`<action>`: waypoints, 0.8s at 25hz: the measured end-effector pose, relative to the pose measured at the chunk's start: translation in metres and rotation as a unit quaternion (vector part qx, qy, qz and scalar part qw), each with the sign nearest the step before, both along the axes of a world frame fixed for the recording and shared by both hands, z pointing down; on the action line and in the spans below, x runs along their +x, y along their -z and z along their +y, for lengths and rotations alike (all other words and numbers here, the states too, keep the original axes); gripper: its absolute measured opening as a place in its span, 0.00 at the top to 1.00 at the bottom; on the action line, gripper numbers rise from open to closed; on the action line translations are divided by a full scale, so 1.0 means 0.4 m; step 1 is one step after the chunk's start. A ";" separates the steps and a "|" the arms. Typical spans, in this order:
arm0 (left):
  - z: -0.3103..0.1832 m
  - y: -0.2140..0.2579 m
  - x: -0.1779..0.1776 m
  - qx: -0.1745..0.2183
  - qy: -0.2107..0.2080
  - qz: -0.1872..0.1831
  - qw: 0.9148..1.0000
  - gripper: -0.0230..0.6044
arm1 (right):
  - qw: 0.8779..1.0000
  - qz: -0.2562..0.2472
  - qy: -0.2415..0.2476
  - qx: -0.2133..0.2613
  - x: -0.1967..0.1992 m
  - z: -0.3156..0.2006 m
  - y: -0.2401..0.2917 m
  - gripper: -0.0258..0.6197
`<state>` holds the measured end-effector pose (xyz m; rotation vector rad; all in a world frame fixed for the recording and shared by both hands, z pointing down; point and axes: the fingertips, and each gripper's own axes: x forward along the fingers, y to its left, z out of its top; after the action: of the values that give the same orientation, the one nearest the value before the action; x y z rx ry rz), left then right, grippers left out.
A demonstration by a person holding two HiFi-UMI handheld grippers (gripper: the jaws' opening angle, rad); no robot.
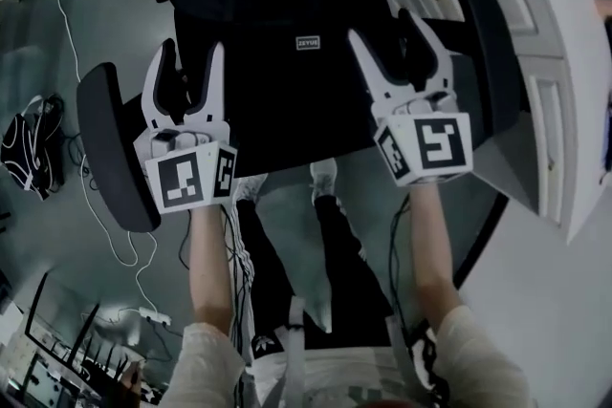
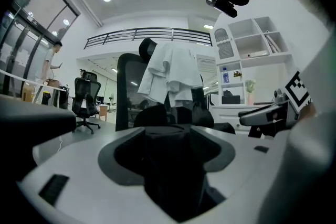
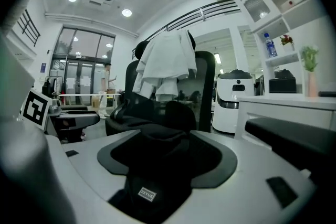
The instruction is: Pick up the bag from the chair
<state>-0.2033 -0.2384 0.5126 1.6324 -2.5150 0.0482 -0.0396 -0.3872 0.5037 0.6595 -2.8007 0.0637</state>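
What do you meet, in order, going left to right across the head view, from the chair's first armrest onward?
First armrest → left claw → bag → right claw → second armrest → white cabinet.

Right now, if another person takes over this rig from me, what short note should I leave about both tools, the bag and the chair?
Left tool: open, down at the left part of the bag; black fabric sits between its jaws, not clamped.
Right tool: open, at the bag's right part; fabric with the small label sits between its jaws.
Bag: black, appears to lie on the seat of the chair, between the armrests.
Done: both tools are placed at the bag.
Left: probably shut both tools on the fabric, then lift the bag off the seat.
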 end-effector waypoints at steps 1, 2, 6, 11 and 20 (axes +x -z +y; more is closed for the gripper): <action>0.003 -0.021 0.000 -0.003 0.002 -0.001 1.000 0.57 | 1.000 0.003 0.002 -0.003 -0.001 0.005 -0.026 0.52; 0.006 -0.042 0.001 -0.006 0.004 -0.003 1.000 0.57 | 1.000 0.006 0.003 -0.005 -0.003 0.009 -0.052 0.52; 0.020 -0.116 0.005 -0.023 0.005 0.004 1.000 0.57 | 1.000 0.017 0.003 -0.011 -0.002 0.018 -0.127 0.52; 0.029 -0.158 0.000 -0.037 0.013 0.008 0.999 0.57 | 0.999 0.031 0.004 -0.013 0.011 0.011 -0.165 0.52; -0.003 -0.246 -0.125 -0.080 0.030 0.004 0.996 0.57 | 0.997 0.073 -0.031 -0.008 0.020 -0.130 -0.245 0.52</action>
<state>-0.2532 -0.2396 0.6112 1.4926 -2.4799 0.2305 -0.0314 -0.4393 0.6018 0.7167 -2.6366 0.0477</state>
